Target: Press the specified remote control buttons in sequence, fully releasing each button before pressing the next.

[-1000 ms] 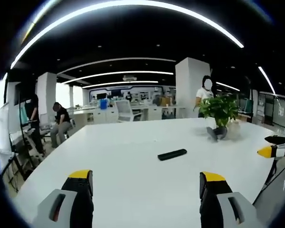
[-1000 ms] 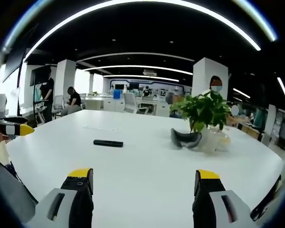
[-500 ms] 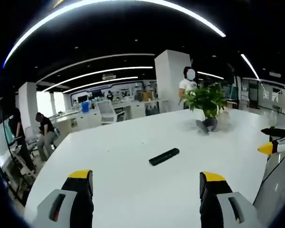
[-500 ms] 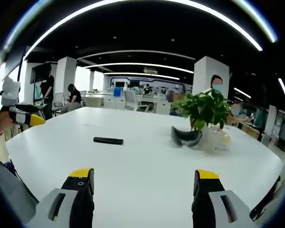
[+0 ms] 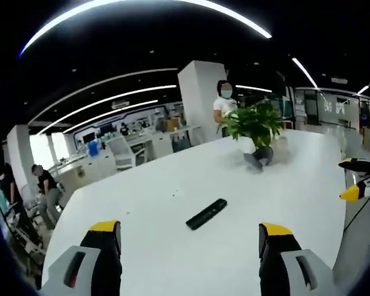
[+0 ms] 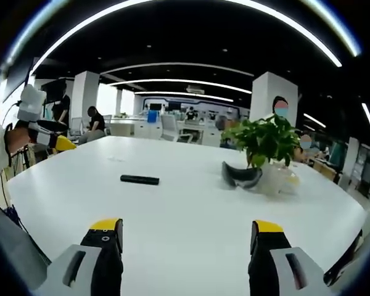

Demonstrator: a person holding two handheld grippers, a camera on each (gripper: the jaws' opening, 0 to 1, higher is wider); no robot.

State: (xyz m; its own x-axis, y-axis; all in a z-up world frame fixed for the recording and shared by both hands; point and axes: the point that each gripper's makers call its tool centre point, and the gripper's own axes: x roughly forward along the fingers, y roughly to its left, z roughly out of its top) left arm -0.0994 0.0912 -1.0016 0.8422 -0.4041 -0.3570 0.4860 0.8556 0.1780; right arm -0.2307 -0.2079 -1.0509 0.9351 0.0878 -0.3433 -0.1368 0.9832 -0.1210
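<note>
The remote control (image 5: 206,214) (image 6: 139,179) lay flat on the white worktop (image 5: 172,185) (image 6: 191,203), a slim black bar untouched by either gripper. In the left gripper view it sat ahead of the left gripper (image 5: 191,246), between the lines of its two yellow-tipped jaws and well apart from them; those jaws stood wide and held nothing. In the right gripper view it lay ahead and to the left of the right gripper (image 6: 188,243), whose jaws were likewise spread and free. Further off, beyond the remote control, a potted plant (image 5: 254,123) (image 6: 265,143) stood on the worktop with a dark curved object (image 5: 259,158) (image 6: 240,178) just beside its base. Beyond the worktop's far edge a person in a white top (image 5: 224,106) stood by a white pillar (image 5: 197,98), and seated people (image 5: 46,185) (image 6: 95,125) showed off to the left.
</note>
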